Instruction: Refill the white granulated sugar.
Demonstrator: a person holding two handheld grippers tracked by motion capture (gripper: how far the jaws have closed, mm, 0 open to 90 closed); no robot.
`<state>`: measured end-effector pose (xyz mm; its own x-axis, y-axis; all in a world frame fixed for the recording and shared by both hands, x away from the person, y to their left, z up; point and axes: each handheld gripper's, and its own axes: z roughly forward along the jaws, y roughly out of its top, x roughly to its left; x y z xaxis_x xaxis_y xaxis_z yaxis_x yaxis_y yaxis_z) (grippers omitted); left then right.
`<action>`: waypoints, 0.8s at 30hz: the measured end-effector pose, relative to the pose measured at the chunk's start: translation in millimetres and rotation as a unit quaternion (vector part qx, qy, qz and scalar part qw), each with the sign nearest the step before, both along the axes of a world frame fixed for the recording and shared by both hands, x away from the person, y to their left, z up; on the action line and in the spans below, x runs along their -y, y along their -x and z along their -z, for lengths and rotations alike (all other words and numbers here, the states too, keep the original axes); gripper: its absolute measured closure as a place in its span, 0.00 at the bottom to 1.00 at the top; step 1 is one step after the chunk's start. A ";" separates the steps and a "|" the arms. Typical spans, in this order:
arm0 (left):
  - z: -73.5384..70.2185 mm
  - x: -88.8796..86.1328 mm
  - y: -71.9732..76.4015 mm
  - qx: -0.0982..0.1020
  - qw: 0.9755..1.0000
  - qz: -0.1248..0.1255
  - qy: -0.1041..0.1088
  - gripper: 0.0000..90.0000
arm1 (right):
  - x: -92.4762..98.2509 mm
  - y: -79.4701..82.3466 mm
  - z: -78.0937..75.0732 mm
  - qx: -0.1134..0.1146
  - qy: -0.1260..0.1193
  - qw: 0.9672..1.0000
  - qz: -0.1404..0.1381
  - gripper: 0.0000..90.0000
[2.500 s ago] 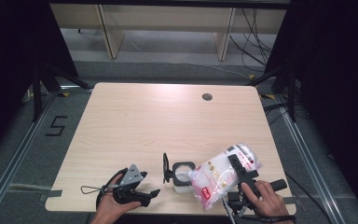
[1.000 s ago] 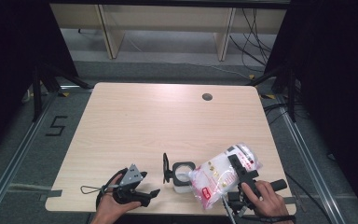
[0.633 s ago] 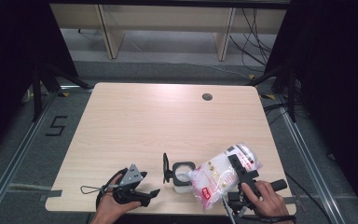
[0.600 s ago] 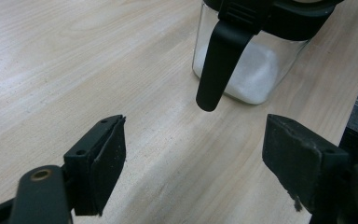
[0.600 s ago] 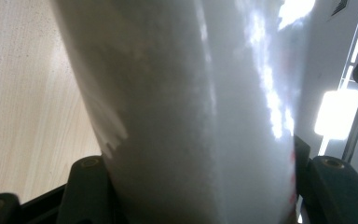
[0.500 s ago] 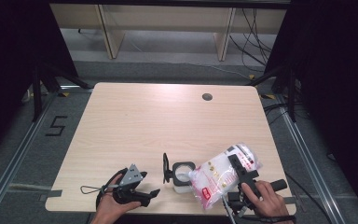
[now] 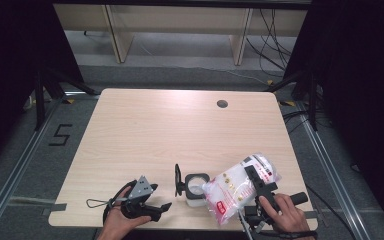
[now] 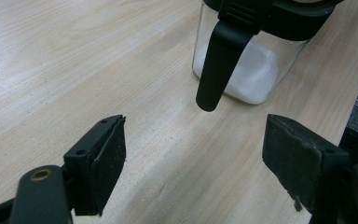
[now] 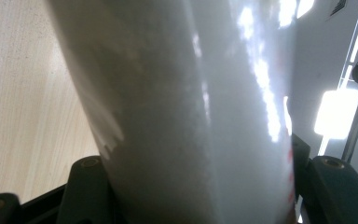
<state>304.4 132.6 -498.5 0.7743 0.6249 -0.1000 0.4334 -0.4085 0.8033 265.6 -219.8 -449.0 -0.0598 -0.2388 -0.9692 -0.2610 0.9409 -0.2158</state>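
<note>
A clear plastic bag of white grains with red print is held tilted over the table's front right part, my right gripper shut on it. Its lower end leans toward a small clear jar with a black rim and a flipped-up black lid. In the right gripper view the bag sits between both jaws. My left gripper rests near the front edge, open and empty, pointing at the jar. In the left gripper view the jar holds white grains, its black lid flap hanging in front.
The wooden table has a round cable hole at the back right. Shelving legs and cables stand on the floor beyond the far edge. A floor mark "5" lies left of the table.
</note>
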 end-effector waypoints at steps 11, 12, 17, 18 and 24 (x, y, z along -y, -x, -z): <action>0.0 0.1 0.4 0.002 1.000 -0.002 0.000 0.23 | -0.2 0.2 -2.0 -0.014 0.002 1.000 0.012 0.46; 0.1 0.2 0.3 0.002 1.000 -0.002 0.001 0.23 | 1.3 -1.5 1.4 -0.002 -0.015 1.000 -0.003 0.46; -0.1 0.0 0.3 0.002 1.000 -0.002 0.000 0.23 | 2.0 -1.2 1.7 -0.004 -0.019 1.000 0.003 0.46; -0.1 -0.1 0.3 0.002 1.000 -0.002 0.000 0.23 | 2.0 -1.2 1.8 -0.004 -0.019 1.000 0.003 0.46; -0.2 0.0 0.5 0.002 1.000 -0.004 0.002 0.23 | 2.1 0.6 -0.7 -0.027 -0.009 0.999 0.026 0.46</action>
